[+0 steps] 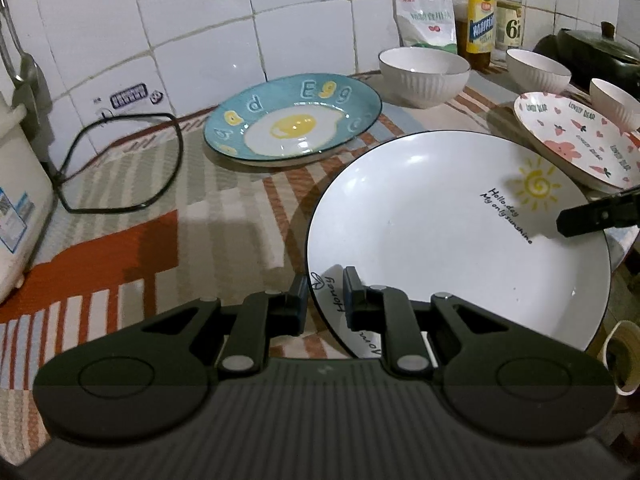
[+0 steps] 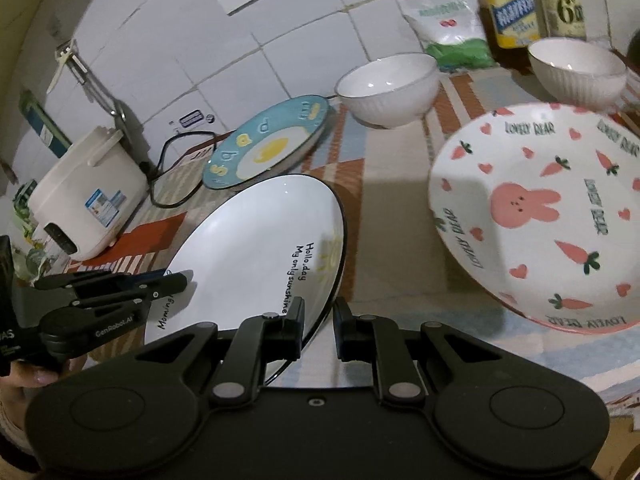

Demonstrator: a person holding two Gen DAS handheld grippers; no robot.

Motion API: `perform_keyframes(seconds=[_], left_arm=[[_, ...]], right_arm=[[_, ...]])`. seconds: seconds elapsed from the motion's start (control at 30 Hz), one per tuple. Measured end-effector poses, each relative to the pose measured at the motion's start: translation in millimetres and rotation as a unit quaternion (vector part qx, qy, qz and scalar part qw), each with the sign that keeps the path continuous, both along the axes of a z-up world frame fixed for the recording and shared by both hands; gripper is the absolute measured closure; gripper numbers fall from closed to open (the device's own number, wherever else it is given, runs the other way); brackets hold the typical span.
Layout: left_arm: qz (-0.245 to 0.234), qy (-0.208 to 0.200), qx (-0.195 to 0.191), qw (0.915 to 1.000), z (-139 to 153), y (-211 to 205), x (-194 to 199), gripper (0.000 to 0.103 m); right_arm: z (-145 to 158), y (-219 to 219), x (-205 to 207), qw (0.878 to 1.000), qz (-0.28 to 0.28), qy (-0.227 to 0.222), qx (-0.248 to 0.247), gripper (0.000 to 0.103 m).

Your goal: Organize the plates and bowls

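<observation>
A white sunshine plate with a black rim is held tilted above the cloth. My left gripper is shut on its near-left rim. My right gripper is shut on its opposite rim; its finger shows in the left wrist view. A blue fried-egg plate lies by the wall. A pink rabbit plate lies on the right. White ribbed bowls stand behind the plates.
A white rice cooker with a black cord stands at the left. Oil bottles and a white bag stand against the tiled wall. A dark pot is at far right. A striped cloth covers the counter.
</observation>
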State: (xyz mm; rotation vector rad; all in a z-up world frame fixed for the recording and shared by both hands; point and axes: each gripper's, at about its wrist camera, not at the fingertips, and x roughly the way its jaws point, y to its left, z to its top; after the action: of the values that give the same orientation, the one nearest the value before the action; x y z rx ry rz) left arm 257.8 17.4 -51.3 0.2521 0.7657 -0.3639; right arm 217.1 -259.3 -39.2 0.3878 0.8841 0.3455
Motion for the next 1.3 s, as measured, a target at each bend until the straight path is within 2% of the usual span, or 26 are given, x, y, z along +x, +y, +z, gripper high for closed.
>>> perform_keyframes(seconds=[0.4,0.53,0.8,0.87,0.93,1.0,1.07,1.3], left_arm=[[0.007,0.006,0.007,0.9999,-4,-3,16,0.087],[0.011,-0.004,0.005,0.9999,-3,-3,21,0.087],[0.008,-0.010,0.018,0.9998,-3,-7,24,0.087],[0.011,-0.008,0.018,0.9997,-3,-7,25,0.087],[0.012,-0.014,0.021,0.9996,-1,-7,23,0.085],[0.014,-0.034,0.029,0.9989,4,-8,17,0.082],[0.005,-0.050,0.039,0.9980,11,-9,9,0.066],[-0.014,-0.064,0.043,0.9969,38,-7,-24,0.051]], right_arm=[[-5,4,15,1.000,0.004,-0.005,-0.008,0.084],[-7,6,18,1.000,0.002,-0.012,-0.012,0.084],[-9,18,18,0.997,0.007,-0.023,-0.069,0.084],[-8,21,17,0.996,0.012,-0.025,-0.079,0.079],[-7,28,14,0.994,0.018,-0.037,-0.106,0.078],[-2,33,7,0.990,0.023,-0.058,-0.124,0.065],[6,34,-2,0.987,0.024,-0.080,-0.141,0.056],[39,28,-31,0.979,0.039,-0.120,-0.161,0.054]])
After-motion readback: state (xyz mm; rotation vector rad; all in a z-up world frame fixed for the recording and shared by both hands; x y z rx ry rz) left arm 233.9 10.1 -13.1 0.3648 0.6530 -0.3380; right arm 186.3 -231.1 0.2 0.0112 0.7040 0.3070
